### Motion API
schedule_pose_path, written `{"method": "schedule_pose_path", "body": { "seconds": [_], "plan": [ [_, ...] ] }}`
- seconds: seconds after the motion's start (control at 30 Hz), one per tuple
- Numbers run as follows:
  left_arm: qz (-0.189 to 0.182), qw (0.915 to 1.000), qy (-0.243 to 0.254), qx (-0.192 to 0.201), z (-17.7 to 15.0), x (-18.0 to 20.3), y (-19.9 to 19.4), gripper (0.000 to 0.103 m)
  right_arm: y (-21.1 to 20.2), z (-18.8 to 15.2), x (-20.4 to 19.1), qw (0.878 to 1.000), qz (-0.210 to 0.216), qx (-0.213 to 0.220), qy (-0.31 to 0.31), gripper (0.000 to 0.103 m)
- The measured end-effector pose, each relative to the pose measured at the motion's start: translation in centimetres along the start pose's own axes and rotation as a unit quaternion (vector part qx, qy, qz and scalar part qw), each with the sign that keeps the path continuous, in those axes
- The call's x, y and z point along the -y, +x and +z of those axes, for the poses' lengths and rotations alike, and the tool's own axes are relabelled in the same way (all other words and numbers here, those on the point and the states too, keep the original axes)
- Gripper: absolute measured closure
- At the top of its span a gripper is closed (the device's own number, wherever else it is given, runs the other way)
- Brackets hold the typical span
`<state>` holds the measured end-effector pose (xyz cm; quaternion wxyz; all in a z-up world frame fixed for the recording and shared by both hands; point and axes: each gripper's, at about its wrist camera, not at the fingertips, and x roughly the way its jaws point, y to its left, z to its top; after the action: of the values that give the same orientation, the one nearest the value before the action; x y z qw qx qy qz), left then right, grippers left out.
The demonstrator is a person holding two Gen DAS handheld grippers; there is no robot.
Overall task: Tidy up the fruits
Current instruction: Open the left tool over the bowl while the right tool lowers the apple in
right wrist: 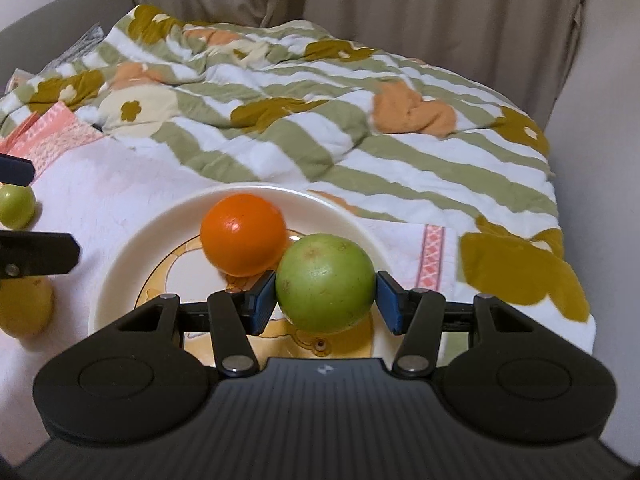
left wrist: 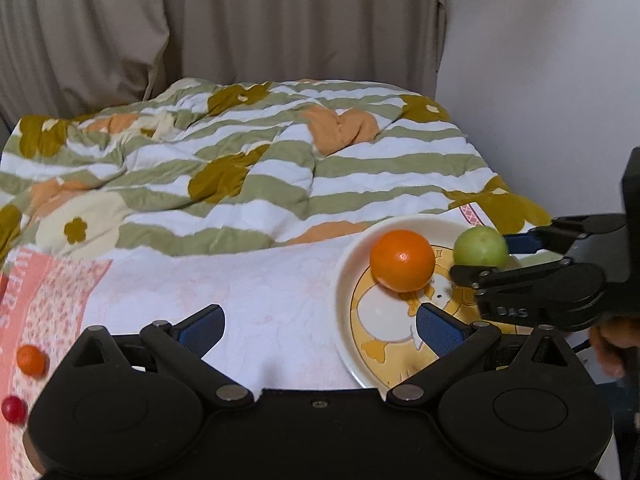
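A white plate [right wrist: 116, 256] with a yellow duck picture lies on the bed; it also shows in the left wrist view [left wrist: 344, 276]. An orange [right wrist: 242, 234] sits in it, also in the left wrist view [left wrist: 402, 260]. My right gripper [right wrist: 326, 300] is shut on a green fruit [right wrist: 326, 282] over the plate; in the left wrist view this gripper [left wrist: 492, 254] holds the green fruit [left wrist: 480, 246] at the plate's far right. My left gripper [left wrist: 320, 330] is open and empty, just left of the plate.
A small orange fruit [left wrist: 31, 359] and a red fruit [left wrist: 14, 409] lie at the left on the pink cloth. A small green fruit [right wrist: 16, 206] and a yellow fruit [right wrist: 24, 306] lie left of the plate. A striped floral quilt [left wrist: 240, 160] covers the bed behind; wall at right.
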<state>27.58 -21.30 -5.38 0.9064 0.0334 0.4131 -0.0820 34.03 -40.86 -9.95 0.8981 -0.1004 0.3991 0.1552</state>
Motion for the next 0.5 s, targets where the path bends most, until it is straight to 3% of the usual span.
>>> {"method": "schedule_pose_path", "body": {
  "seconds": [0.17,0.23,0.3,0.5],
  "plan": [
    [-0.004,0.9999,-0.007,0.010,-0.7,-0.7,-0.8,0.000,0.9,-0.5,-0.4,1.000,0.000,-0.002,-0.007,0.034],
    [0.004,0.9999,-0.004,0.010,-0.8,-0.5,-1.0,0.000,0.6,-0.6,-0.5,1.000,-0.004,0.012,-0.007,0.012],
    [0.004,0.9999,-0.005,0.014,-1.0,-0.6,-1.3,0.000,-0.2,-0.6,-0.5,0.999,-0.015,0.028,-0.007,0.000],
    [0.013,0.9995,-0.013,0.024,-1.3,-0.5,-3.0,0.000,-2.9,-0.4,0.1,0.999,-0.017,0.039,0.011,0.000]
  ]
}}
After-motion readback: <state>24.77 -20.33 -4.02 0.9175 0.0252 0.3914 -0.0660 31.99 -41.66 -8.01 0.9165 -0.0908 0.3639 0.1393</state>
